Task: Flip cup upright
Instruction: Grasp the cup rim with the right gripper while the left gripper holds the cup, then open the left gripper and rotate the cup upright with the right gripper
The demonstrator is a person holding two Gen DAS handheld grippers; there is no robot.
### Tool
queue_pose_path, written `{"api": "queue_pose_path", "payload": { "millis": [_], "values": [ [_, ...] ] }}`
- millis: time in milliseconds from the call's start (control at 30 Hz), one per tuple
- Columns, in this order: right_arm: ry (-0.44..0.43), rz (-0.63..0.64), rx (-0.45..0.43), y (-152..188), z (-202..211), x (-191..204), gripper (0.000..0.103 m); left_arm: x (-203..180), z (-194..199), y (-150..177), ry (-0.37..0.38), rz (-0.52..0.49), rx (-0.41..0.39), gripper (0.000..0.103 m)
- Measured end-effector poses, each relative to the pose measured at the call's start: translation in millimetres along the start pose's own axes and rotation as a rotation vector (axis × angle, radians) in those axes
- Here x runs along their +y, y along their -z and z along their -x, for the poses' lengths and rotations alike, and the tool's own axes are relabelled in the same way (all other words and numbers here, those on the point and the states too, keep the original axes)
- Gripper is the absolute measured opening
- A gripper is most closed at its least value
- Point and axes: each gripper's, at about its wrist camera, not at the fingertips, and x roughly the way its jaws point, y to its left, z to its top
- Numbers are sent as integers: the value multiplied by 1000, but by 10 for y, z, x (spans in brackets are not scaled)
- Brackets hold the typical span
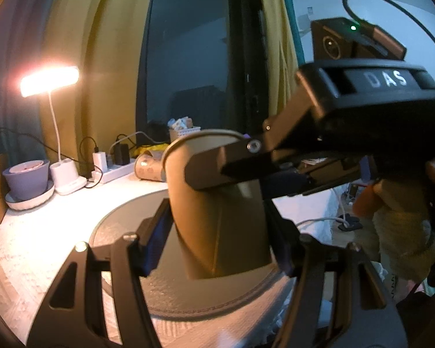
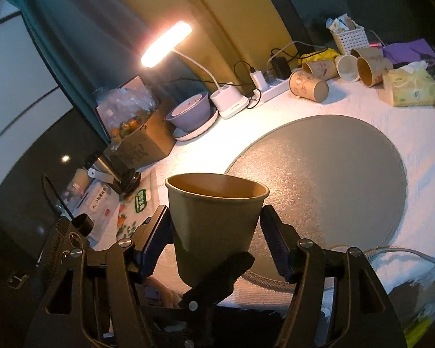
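Observation:
A tan paper cup (image 1: pixel 217 203) is held mouth-up above the round grey mat (image 1: pixel 188 290). In the left wrist view my left gripper (image 1: pixel 217 249) stands around its lower part, pads (image 1: pixel 156 240) a little off the wall. My right gripper (image 1: pixel 232 171) reaches in from the right and clamps the cup's upper wall. In the right wrist view the cup (image 2: pixel 214 220) sits between my right gripper's (image 2: pixel 217 237) pads (image 2: pixel 156 240), and one black finger of the left gripper (image 2: pixel 217 275) crosses its lower part.
A lit desk lamp (image 2: pixel 166 43), a bowl on a plate (image 2: pixel 191 113), a power strip (image 2: pixel 272 87), several lying paper cups (image 2: pixel 308 85), a tissue box (image 2: pixel 410 87) and a cardboard box (image 2: pixel 136 142) ring the mat (image 2: pixel 319 179).

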Motion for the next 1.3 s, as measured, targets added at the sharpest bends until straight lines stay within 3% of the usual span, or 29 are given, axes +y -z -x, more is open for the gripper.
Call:
{"api": "queue_pose_path", "payload": {
  "millis": [633, 767, 867, 1300],
  "values": [
    [-95, -86, 12, 24, -45, -180, 68, -9, 46, 29, 37, 8, -17, 64],
    [-68, -65, 13, 22, -72, -144, 67, 24, 19, 25, 51, 29, 11, 65],
    [-35, -57, -7, 5, -65, -145, 67, 36, -32, 45, 65, 39, 48, 77],
    [161, 45, -108, -228, -80, -284, 67, 429, -237, 124, -4, 188, 207, 77]
  ]
}}
